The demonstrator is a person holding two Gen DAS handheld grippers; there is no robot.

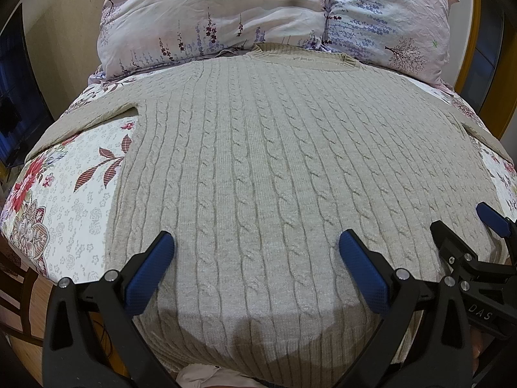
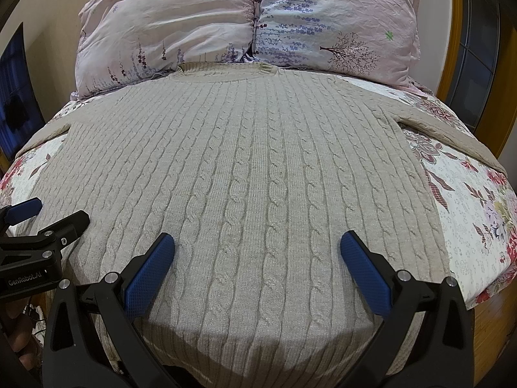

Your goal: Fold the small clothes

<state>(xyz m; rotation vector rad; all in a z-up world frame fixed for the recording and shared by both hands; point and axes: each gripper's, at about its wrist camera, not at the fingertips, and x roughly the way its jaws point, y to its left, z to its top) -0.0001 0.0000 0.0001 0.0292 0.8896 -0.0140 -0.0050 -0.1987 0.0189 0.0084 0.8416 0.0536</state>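
both grippers gape over a flat beige cable-knit sweater (image 1: 274, 161).

A beige cable-knit sweater (image 1: 274, 168) lies spread flat and unfolded on a bed. Its ribbed collar (image 1: 290, 53) points to 12 o'clock, its hem to 6 o'clock. Its sleeves stretch out toward 9 and 3 o'clock. Vertical cable ribs run the length of its body.

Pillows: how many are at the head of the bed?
2: left pillow and right pillow, side by side behind the sweater's collar. Others may be hidden.
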